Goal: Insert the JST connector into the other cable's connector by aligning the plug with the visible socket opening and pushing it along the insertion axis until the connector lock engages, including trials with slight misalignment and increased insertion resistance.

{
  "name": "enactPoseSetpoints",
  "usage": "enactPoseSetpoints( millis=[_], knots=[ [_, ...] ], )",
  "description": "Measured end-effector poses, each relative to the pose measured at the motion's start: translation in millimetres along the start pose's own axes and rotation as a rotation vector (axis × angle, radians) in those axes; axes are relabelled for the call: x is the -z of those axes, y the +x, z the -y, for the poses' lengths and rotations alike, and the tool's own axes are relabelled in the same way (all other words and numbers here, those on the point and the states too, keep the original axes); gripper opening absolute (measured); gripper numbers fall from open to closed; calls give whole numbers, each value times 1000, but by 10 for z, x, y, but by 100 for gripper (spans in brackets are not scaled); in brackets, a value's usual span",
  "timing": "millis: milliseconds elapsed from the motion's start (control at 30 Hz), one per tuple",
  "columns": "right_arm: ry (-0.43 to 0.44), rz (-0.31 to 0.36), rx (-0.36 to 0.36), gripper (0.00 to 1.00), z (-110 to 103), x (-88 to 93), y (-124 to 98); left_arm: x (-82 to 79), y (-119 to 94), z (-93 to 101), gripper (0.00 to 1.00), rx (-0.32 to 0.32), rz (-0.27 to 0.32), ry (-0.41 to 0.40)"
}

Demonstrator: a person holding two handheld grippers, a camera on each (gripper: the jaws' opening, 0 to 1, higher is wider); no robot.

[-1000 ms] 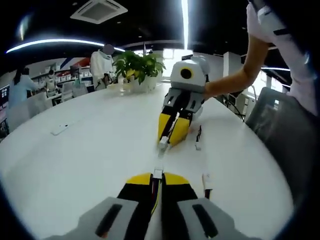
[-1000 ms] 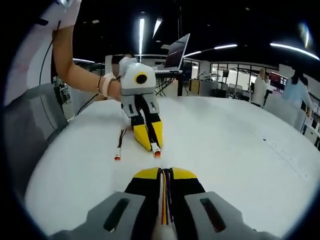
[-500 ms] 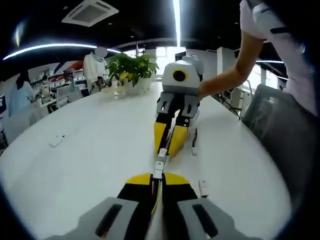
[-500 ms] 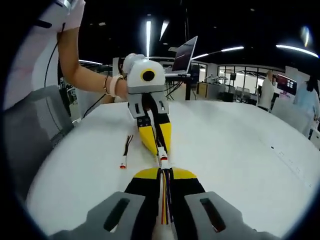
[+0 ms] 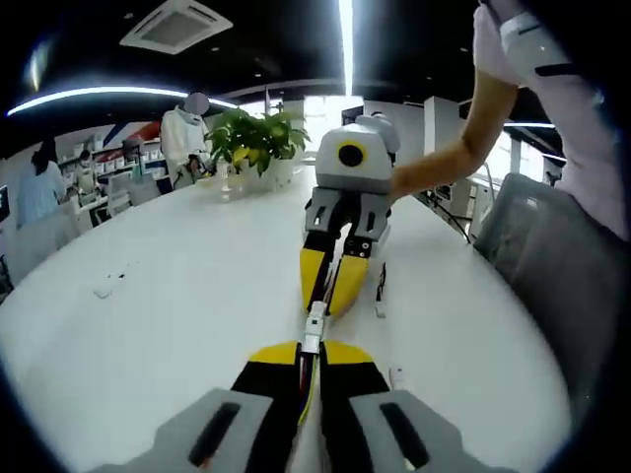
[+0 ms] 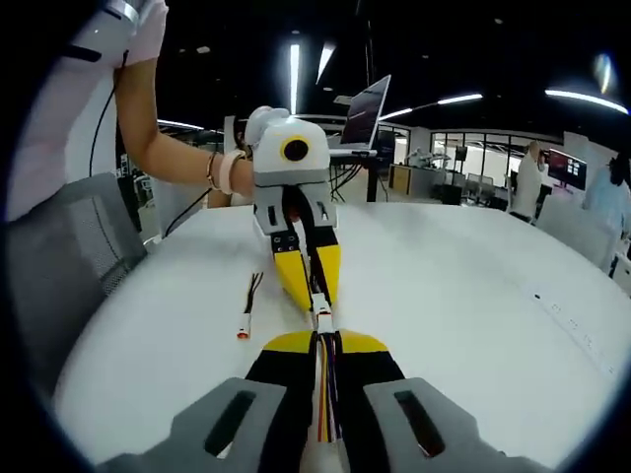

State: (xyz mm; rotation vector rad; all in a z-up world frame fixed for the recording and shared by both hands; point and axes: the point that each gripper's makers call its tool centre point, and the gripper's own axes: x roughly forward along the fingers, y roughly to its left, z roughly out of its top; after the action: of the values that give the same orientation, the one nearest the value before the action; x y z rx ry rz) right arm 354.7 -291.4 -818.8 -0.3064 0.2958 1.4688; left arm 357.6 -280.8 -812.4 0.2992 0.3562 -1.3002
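My left gripper [image 5: 312,347] is shut on a cable whose white JST connector [image 5: 314,326] sticks out past its yellow tips. Facing it, my right gripper [image 5: 326,304] is shut on the other cable, and the two connector ends touch nose to nose. From the right gripper view, my right gripper [image 6: 325,341] pinches red, yellow and dark wires. Their white connector [image 6: 322,320] meets the one held by my left gripper [image 6: 315,302]. I cannot tell whether the lock is engaged.
A spare cable [image 5: 380,287] with a small plug lies on the white table [image 5: 168,286] beside the right gripper, and the same cable [image 6: 246,311] shows in the right gripper view. A potted plant [image 5: 258,138], a laptop [image 6: 362,104] and a grey chair [image 5: 552,256] stand around the table.
The two grippers have come together. A second ago the connectors were apart with bare table between them; now their ends touch.
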Motion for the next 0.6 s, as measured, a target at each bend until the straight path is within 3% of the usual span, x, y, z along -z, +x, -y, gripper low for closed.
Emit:
enactPoseSetpoints(
  millis=[600],
  knots=[
    [-33,-13,-10,4,85,-1,18,52,-15,-117,1,6,-24,34]
  ],
)
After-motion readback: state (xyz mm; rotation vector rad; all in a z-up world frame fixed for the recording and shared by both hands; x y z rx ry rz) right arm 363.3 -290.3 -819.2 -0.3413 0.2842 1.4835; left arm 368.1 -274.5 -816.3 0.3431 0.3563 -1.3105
